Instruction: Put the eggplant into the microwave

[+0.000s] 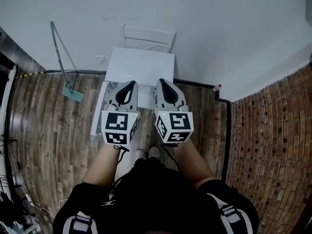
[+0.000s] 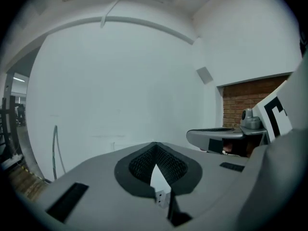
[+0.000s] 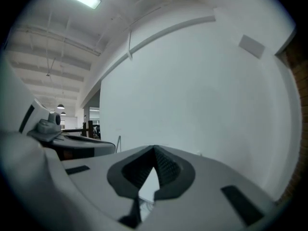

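Note:
No eggplant and no microwave show in any view. In the head view my left gripper (image 1: 130, 84) and right gripper (image 1: 161, 81) are held side by side, high above a small white table (image 1: 141, 65), both pointing away toward the white wall. Each has its jaws together with nothing between them. The left gripper view shows the left gripper (image 2: 155, 144) shut against the bare wall, with the right gripper (image 2: 240, 134) beside it. In the right gripper view the right gripper (image 3: 154, 148) is likewise shut, with the left gripper (image 3: 62, 138) to its left.
A white chair (image 1: 148, 39) stands behind the table against the wall. A mop (image 1: 66, 77) leans at the left on the wooden floor (image 1: 48, 130). A brick wall (image 1: 278, 145) runs along the right, and a small red-capped object (image 1: 216, 87) lies near the corner.

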Action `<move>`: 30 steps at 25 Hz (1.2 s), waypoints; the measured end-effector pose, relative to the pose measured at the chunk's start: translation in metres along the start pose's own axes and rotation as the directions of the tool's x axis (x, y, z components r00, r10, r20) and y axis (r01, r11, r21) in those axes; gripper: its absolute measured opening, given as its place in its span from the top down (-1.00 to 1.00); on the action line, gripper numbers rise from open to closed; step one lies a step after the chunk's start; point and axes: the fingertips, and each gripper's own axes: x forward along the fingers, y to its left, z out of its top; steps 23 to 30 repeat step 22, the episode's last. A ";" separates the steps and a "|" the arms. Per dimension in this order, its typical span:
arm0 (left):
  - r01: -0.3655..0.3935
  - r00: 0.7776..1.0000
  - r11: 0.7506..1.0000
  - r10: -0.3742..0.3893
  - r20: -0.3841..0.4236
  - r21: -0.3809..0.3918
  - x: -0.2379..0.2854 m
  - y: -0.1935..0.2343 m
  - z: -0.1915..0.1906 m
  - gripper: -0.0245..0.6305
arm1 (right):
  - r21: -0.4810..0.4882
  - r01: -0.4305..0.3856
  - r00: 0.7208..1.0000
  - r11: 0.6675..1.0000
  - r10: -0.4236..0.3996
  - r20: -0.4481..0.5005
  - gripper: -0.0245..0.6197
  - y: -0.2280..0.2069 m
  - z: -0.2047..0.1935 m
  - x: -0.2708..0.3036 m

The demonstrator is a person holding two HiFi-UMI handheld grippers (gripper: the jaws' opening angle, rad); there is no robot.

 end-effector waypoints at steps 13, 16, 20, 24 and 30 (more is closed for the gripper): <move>0.067 0.997 0.998 -0.066 0.049 -0.020 -0.009 -0.038 0.044 0.93 | 0.019 0.033 0.996 0.999 -0.034 0.079 0.90 -0.013 0.044 -0.039; 0.085 0.995 0.995 -0.082 0.052 -0.058 -0.008 -0.044 0.047 0.93 | -0.007 0.043 0.995 0.999 -0.042 0.089 0.90 -0.018 0.047 -0.044; 0.075 0.996 0.996 -0.072 0.055 -0.053 -0.008 -0.043 0.048 0.93 | -0.019 0.041 0.994 0.999 -0.039 0.097 0.90 -0.019 0.050 -0.044; 0.067 0.996 0.997 -0.064 0.056 -0.047 -0.010 -0.039 0.048 0.93 | -0.018 0.039 0.994 0.999 -0.037 0.102 0.90 -0.017 0.051 -0.043; 0.067 0.996 0.997 -0.064 0.056 -0.047 -0.010 -0.039 0.048 0.93 | -0.018 0.039 0.994 0.999 -0.037 0.102 0.90 -0.017 0.051 -0.043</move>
